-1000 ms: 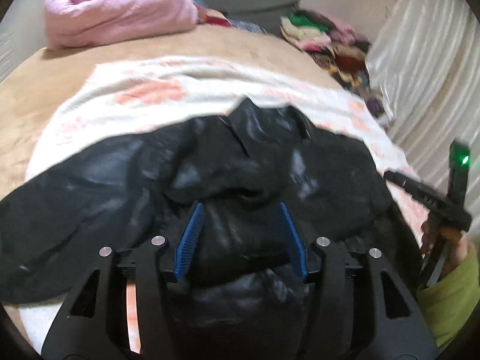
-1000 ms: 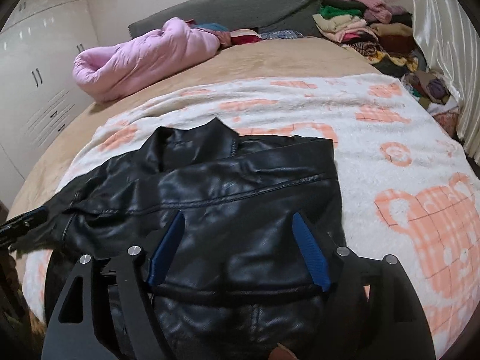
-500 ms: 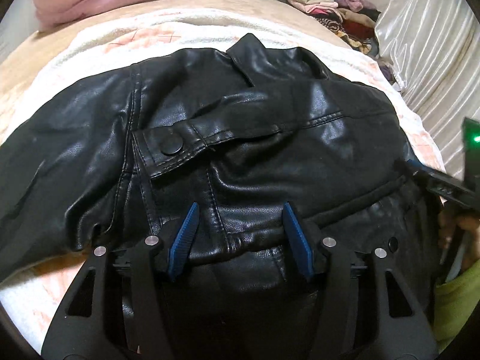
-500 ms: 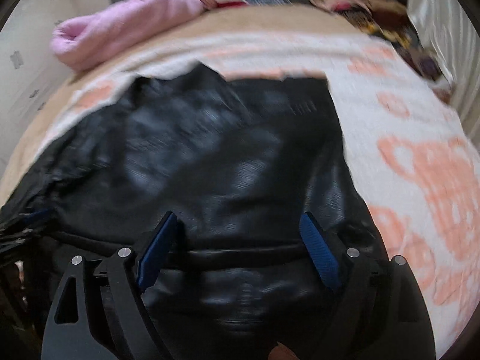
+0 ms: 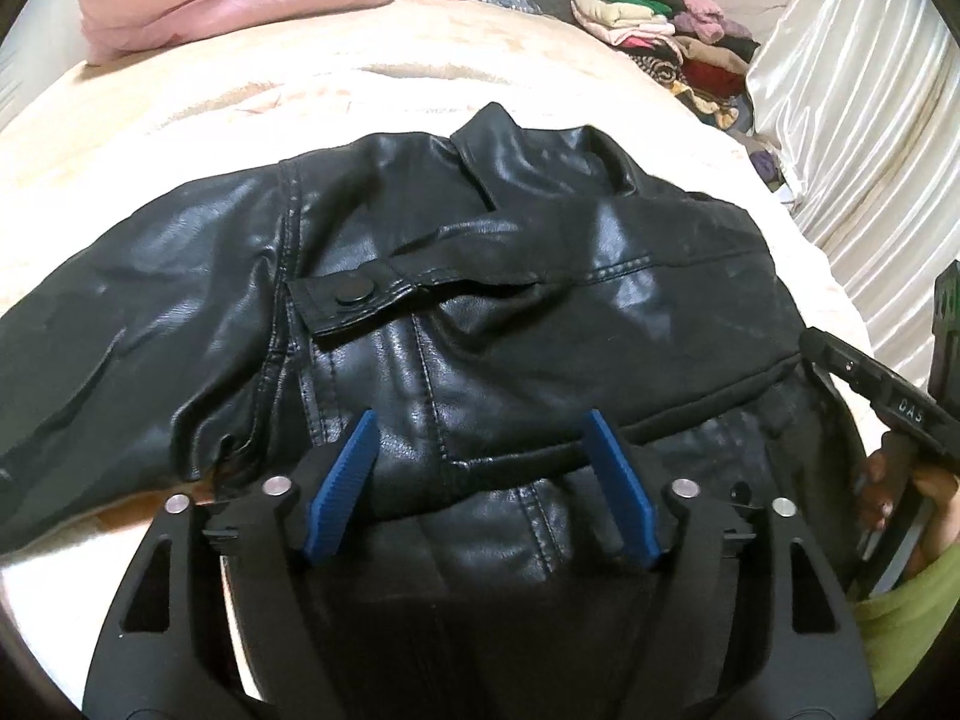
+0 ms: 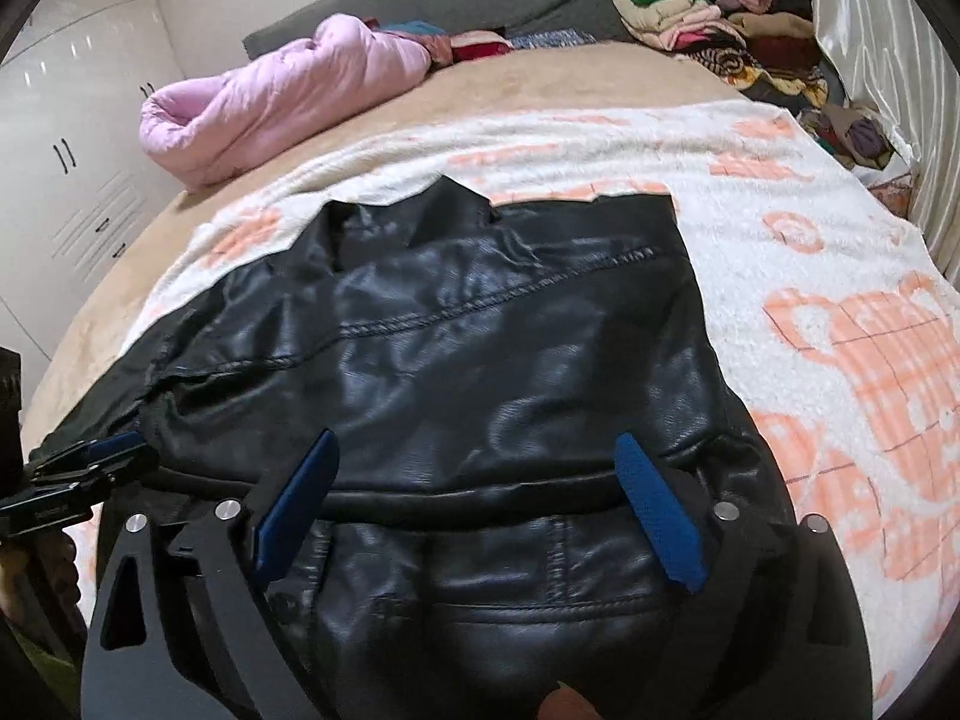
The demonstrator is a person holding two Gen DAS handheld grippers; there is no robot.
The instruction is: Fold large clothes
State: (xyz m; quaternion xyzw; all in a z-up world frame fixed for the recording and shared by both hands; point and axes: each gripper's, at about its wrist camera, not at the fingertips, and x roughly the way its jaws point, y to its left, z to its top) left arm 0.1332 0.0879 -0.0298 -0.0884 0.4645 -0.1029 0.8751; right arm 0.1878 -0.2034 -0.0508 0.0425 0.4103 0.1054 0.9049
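1. Bedroom setting: a bed covered by a cream blanket (image 6: 840, 276) with orange bear prints; a pink quilt (image 6: 282, 102) lies at far left, stacked clothes (image 6: 720, 18) at far right.
2. Black leather jacket (image 5: 480, 300) lies on the blanket, collar away, its hem folded up across the near part.
3. Left gripper (image 5: 480, 480): jaws opening, straddling the ribbed hem (image 5: 528, 459); the pads do not press on it.
4. Right gripper (image 6: 474, 501): jaws opening wide over the same hem band, nothing clamped.
5. Judgement: both releases should finish before lifting away, so the fold lies flat; the left sleeve (image 5: 120, 312) remains spread outward, probably next.
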